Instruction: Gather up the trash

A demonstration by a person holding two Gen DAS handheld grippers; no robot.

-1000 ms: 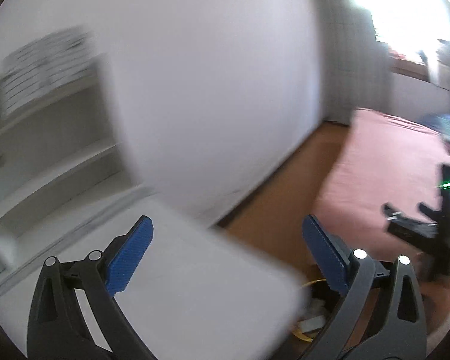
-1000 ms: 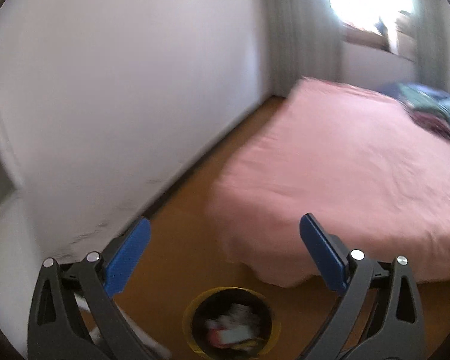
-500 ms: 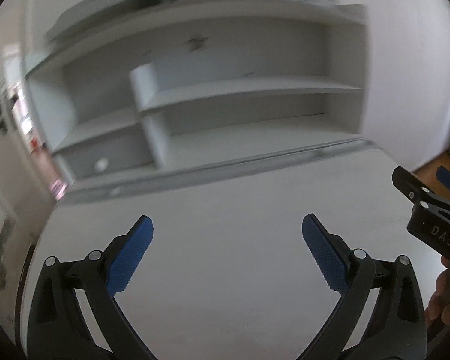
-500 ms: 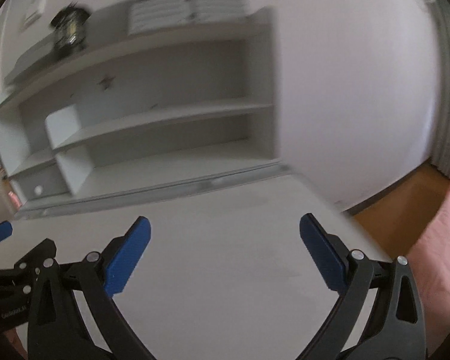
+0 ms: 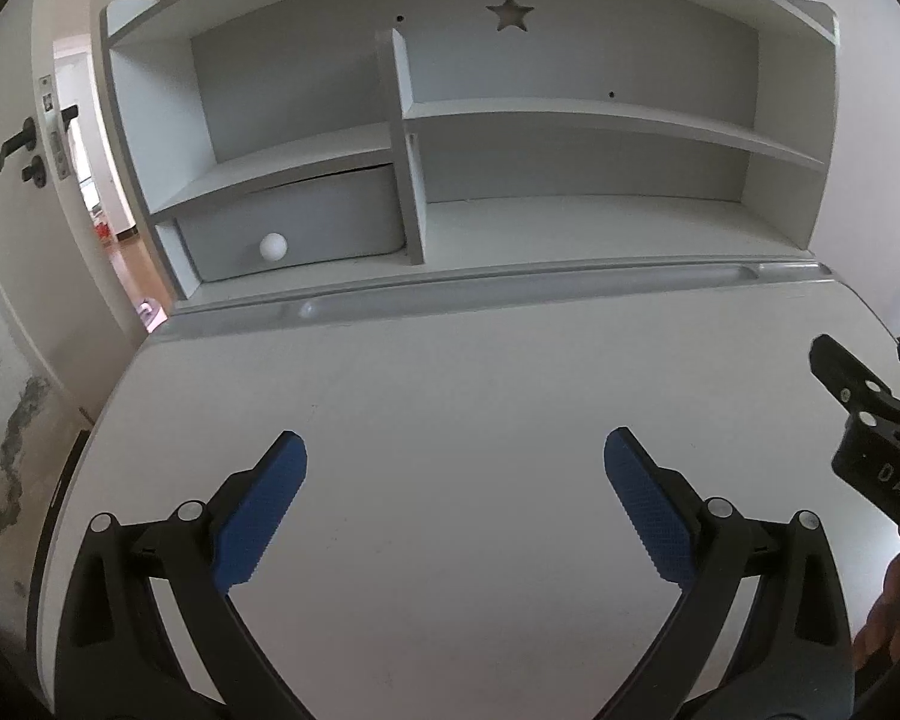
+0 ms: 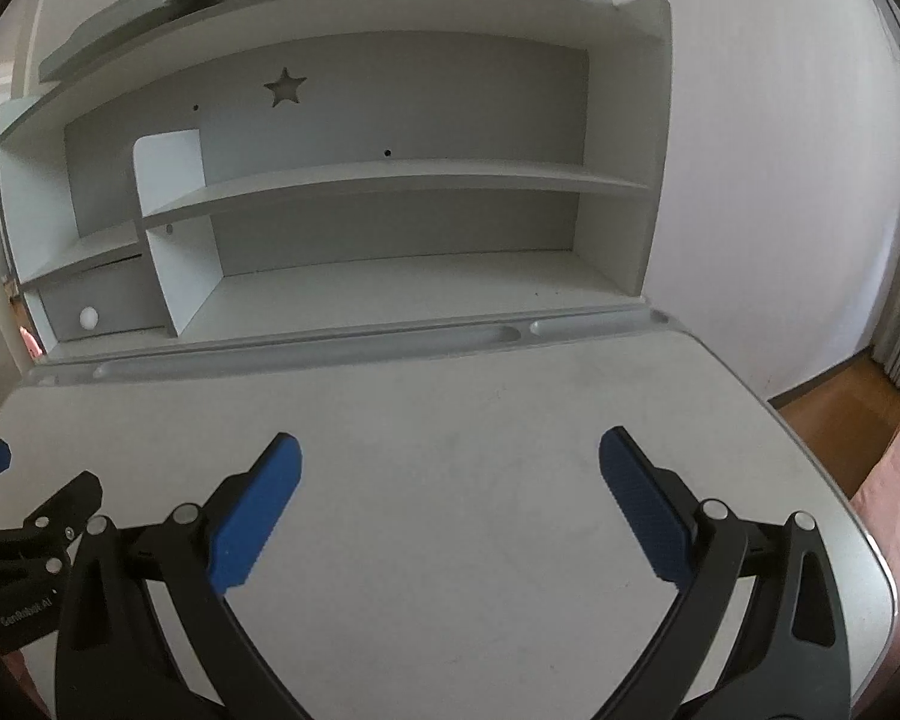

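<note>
My left gripper is open and empty above the white desk top. My right gripper is open and empty above the same desk. The right gripper's body shows at the right edge of the left wrist view, and the left gripper's body shows at the left edge of the right wrist view. No trash shows on the desk. The trash bin is out of view.
A grey shelf unit with a star cutout stands at the desk's back. A drawer with a white knob sits lower left. A pen groove runs along the desk's back. A door stands left; wood floor shows right.
Both grippers have swung from the floor, bed and trash bin round to the desk and shelf unit, and now hold steady over the desk top. Both stay open.
</note>
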